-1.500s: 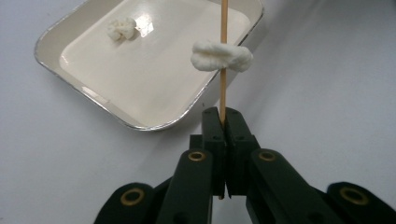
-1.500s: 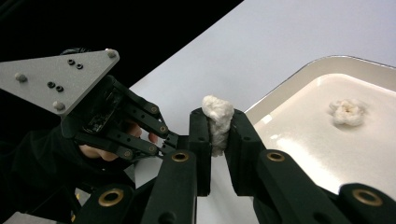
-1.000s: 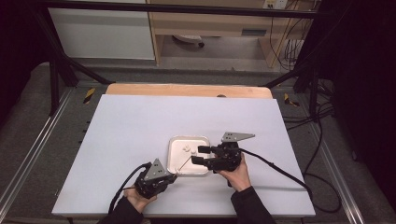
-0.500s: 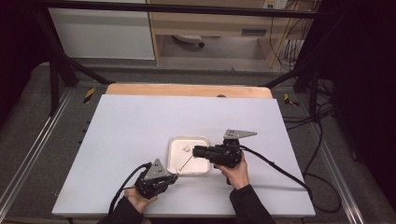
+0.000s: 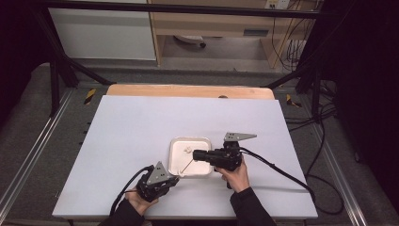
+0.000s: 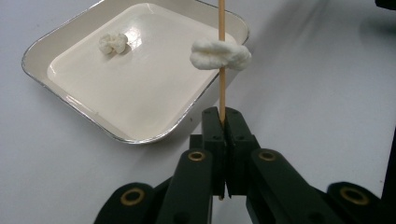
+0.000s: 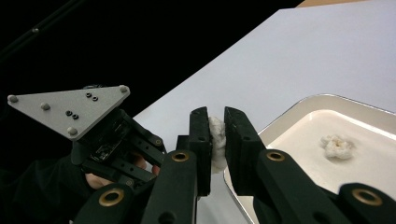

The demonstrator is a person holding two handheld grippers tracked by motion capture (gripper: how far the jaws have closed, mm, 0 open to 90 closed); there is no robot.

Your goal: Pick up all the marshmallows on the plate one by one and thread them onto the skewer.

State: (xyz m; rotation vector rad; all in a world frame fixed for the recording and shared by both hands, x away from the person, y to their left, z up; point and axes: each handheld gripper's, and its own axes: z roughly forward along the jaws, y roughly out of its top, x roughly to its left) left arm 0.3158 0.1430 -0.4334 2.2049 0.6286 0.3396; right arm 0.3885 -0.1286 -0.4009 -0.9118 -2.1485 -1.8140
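Note:
My left gripper (image 5: 175, 178) (image 6: 223, 116) is shut on the lower end of a thin wooden skewer (image 6: 222, 88) (image 5: 187, 165). The skewer points out over a white tray (image 5: 190, 139) (image 6: 28, 60) and has a soft white lump (image 6: 220, 53) threaded on it. My right gripper (image 5: 195, 154) (image 7: 216, 122) hovers over the tray's near side. Its jaws have just been closing and now pinch a second white lump (image 7: 216, 135). A third lump (image 6: 113, 43) (image 7: 337, 147) (image 5: 187, 149) lies in the tray.
The tray sits on a white board (image 5: 141, 127) laid over a wooden table (image 5: 188, 90). A black cable (image 5: 277, 169) trails right from my right gripper. Metal frame rails (image 5: 42, 141) run along both sides.
My right gripper drew in toward the tray's near side and its jaws closed on a white lump. The left gripper and its skewer kept still.

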